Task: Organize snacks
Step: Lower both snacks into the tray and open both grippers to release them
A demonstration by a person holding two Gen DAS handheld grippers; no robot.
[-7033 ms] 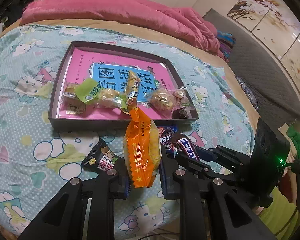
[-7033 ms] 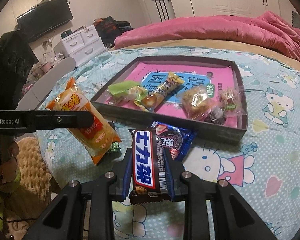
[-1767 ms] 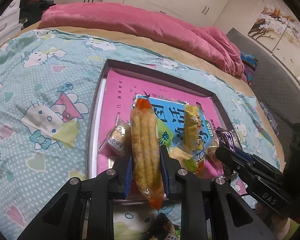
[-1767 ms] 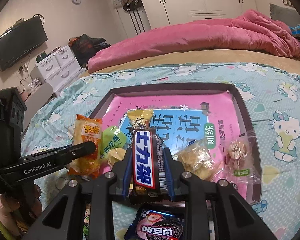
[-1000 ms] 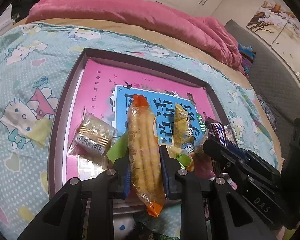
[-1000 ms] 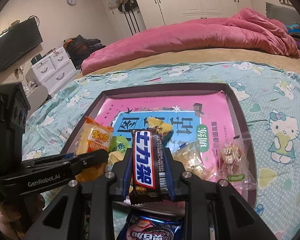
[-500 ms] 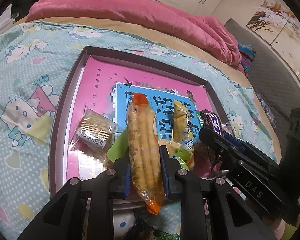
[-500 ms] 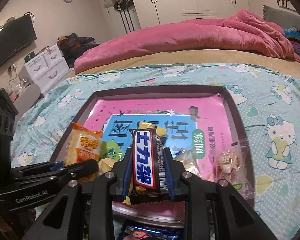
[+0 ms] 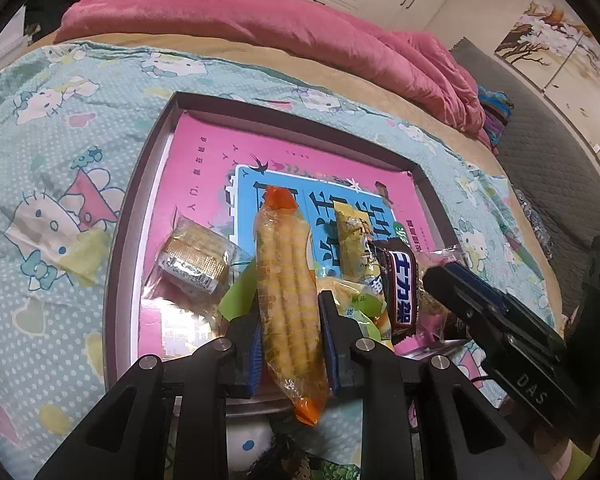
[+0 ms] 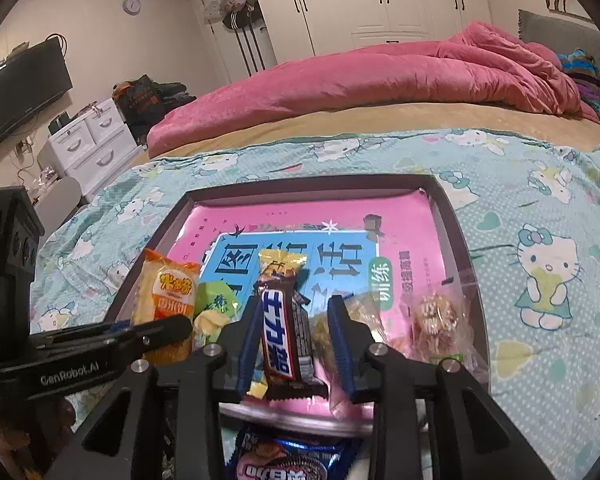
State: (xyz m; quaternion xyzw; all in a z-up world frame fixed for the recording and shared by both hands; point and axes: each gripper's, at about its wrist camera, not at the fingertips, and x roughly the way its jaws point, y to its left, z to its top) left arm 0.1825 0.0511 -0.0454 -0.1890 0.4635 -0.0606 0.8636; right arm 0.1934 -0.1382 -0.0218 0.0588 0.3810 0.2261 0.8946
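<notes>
Left wrist view: left claw [image 9: 290, 330] clamps a long orange-ended yellow snack packet [image 9: 288, 284] over the dark shallow tray [image 9: 118, 248], while right claw [image 10: 296, 344] stands spread around a brown chocolate bar [image 10: 283, 330].

Between the left gripper's [image 9: 290, 334] matt black plastic arms sits a glossy clear-film corn pack [image 9: 288, 280], beyond it a matt dark tray [image 9: 140, 184] lined with a shiny pink book [image 9: 216, 160], on soft printed cloth [image 9: 40, 160]; the chocolate bar [image 10: 282, 334] wrapper is glossy.

Black plastic claw [image 9: 290, 334] arms w/ silver screws, blue pads [image 9: 255, 344], "GenRobot.AI" lettering.
</notes>
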